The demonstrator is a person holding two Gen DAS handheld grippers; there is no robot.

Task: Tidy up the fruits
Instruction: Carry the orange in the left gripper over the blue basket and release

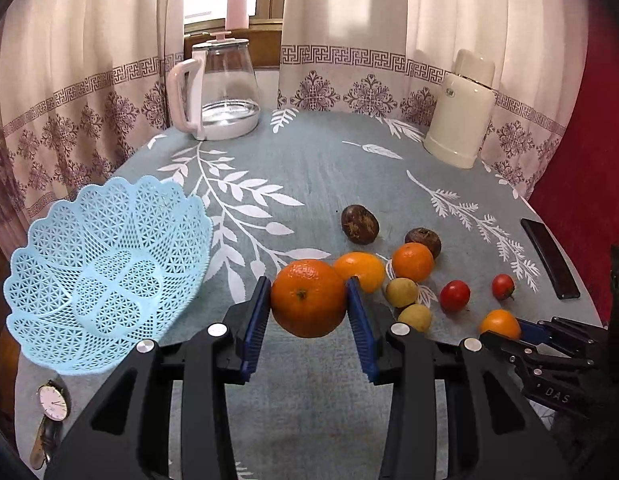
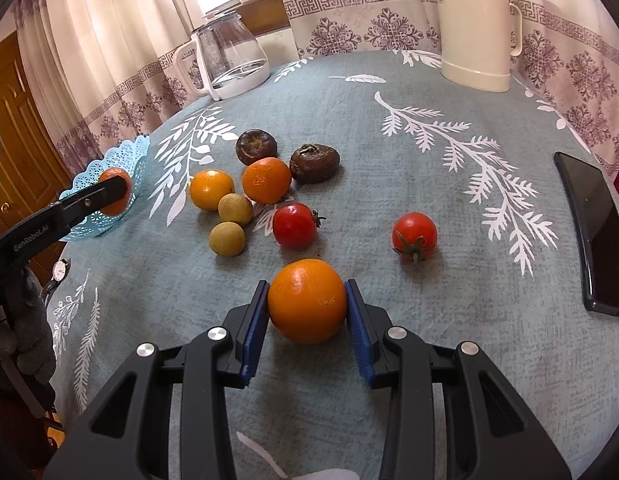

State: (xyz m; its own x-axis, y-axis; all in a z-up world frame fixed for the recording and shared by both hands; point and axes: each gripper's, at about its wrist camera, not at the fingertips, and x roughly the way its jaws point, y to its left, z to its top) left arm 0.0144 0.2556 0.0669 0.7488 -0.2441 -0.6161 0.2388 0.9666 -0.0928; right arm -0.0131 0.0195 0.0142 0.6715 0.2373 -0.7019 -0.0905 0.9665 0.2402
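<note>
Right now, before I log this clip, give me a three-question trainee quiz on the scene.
1. True or false: the left gripper holds an orange.
2. How many red tomatoes lie on the table?
3. The blue basket is: A) full of fruit, B) holding no fruit in the left wrist view, C) upside down.

Key: 1 true; the right gripper grips another orange. 2 two: tomato, second tomato. 3 B.
</note>
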